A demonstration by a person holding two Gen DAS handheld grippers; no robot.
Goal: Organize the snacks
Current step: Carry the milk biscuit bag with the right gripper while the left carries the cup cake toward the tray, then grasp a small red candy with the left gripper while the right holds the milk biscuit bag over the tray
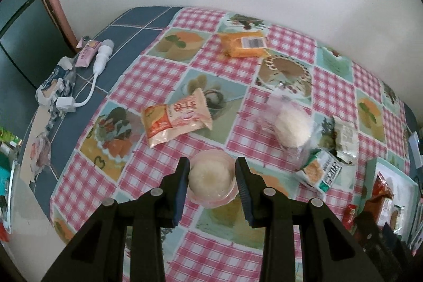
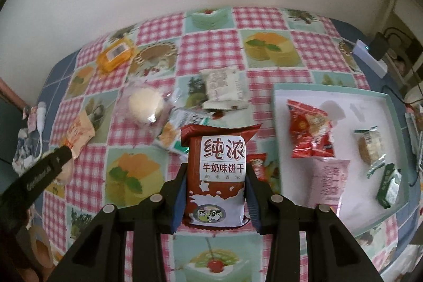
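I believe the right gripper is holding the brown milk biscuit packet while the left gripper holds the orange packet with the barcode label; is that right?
Not quite. The right gripper does hold the brown milk biscuit packet, but the left gripper holds a round pale bun in a clear cup, as the left wrist view shows. The orange packet with the barcode label lies untouched at the far side of the table.

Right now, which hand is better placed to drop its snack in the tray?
Right. Its gripper is shut on the biscuit pack, and the tray lies just beside it to the right. The left gripper holds a mochi cup, but in its view the tray sits far off at the right edge.
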